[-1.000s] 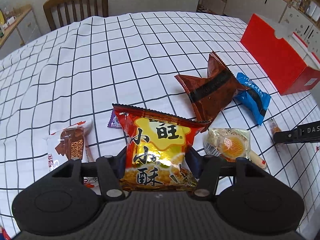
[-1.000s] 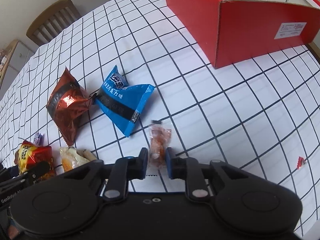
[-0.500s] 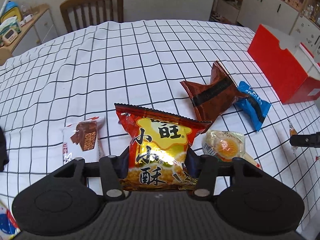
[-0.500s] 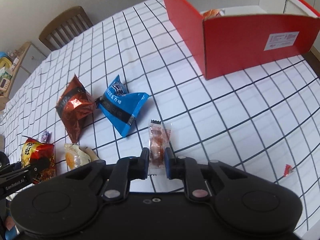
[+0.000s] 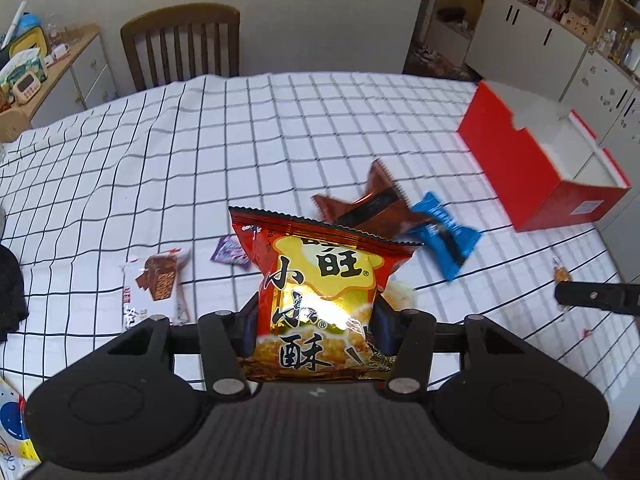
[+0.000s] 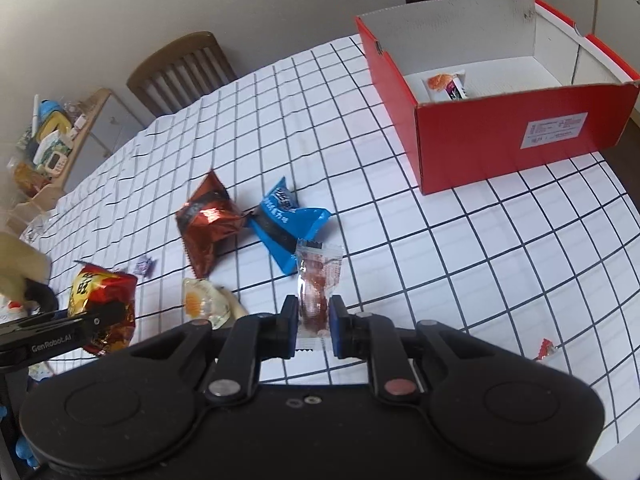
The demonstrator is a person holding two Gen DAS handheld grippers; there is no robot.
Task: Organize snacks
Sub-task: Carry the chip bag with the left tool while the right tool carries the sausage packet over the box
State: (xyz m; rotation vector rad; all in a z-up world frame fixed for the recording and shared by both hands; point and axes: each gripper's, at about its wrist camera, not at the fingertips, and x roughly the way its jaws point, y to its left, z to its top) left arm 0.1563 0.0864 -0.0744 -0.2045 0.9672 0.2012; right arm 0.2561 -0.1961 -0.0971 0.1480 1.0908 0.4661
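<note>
White cloth ruled in a black grid covers the worktop (image 5: 280, 128), with a wooden chair (image 5: 182, 44) at its far edge and cabinets along the wall behind. The left gripper (image 5: 316, 332) holds a red-and-gold snack bag (image 5: 320, 292) upright between its jaws, raised above the cloth. The right gripper (image 6: 314, 320) has its jaws drawn narrow on a small clear-wrapped snack (image 6: 316, 284), also lifted clear of the cloth. On the cloth near each other lie a brown foil packet (image 6: 208, 220) and a blue packet (image 6: 286, 224), their ends touching, a pale yellow-centred cake packet (image 6: 204, 300), a small purple sweet (image 5: 232, 252) and a white wafer packet (image 5: 154, 284). An open red box (image 6: 496, 136) stands at the right end, with one snack packet (image 6: 448, 85) lying inside on its white floor.
</note>
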